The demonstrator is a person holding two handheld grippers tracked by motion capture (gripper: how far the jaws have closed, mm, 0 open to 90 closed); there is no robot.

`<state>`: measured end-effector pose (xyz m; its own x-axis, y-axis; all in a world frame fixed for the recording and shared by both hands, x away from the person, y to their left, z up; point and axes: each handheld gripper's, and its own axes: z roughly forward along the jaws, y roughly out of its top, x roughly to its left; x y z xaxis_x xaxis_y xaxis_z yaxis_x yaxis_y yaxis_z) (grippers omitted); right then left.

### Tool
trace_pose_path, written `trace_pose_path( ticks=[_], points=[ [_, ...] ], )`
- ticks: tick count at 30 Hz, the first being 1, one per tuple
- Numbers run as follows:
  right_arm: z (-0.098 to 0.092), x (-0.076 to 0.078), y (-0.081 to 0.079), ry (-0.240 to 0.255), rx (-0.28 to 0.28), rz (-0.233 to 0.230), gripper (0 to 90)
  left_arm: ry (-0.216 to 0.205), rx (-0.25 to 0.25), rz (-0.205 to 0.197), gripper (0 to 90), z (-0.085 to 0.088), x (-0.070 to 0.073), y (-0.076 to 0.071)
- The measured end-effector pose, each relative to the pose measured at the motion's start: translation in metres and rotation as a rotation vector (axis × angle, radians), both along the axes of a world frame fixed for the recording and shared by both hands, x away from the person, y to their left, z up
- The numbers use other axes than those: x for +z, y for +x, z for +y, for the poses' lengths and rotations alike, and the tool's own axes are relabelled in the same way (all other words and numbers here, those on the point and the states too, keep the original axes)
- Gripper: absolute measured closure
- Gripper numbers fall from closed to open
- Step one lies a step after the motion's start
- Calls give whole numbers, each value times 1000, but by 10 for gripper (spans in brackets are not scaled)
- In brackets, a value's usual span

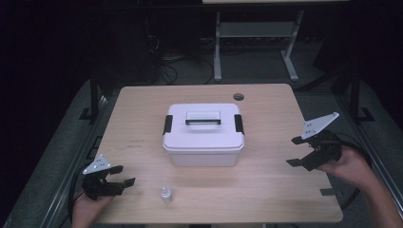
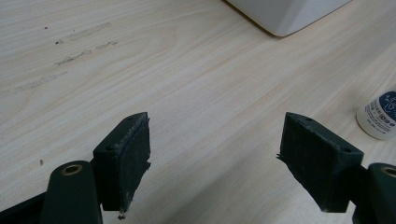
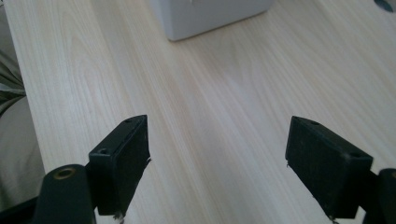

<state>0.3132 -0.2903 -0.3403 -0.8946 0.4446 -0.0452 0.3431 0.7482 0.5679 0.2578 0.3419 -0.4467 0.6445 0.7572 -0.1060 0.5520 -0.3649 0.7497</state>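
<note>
Two grippers sat released, nothing between the jaws: left gripper (image 1: pixel 124 175) at lower left of the high view, right gripper (image 1: pixel 294 151) at mid right. White lidded box (image 1: pixel 203 135) stood at frame centre on the worktop (image 1: pixel 266 185), apart from both. Small dropper bottle (image 1: pixel 166 194) stood upright near the left gripper, lower centre.

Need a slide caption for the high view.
Open left gripper and right gripper flank a closed white box; small bottle nearby.

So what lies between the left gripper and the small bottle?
Nothing: in the high view, bare tabletop separates the left gripper from the small bottle. The left gripper view shows the same bare wood.
</note>
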Motion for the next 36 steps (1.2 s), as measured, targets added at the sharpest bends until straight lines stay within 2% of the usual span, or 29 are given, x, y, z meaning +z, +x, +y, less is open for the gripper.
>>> trace_pose_path(
  ticks=[18,36],
  points=[
    [34,37,28,-39,89,-25,220,-12,-11,-2,241,0,0,0],
    [74,61,47,-60,181,-24,222,-23,-16,-4,241,1,0,2]
  ],
)
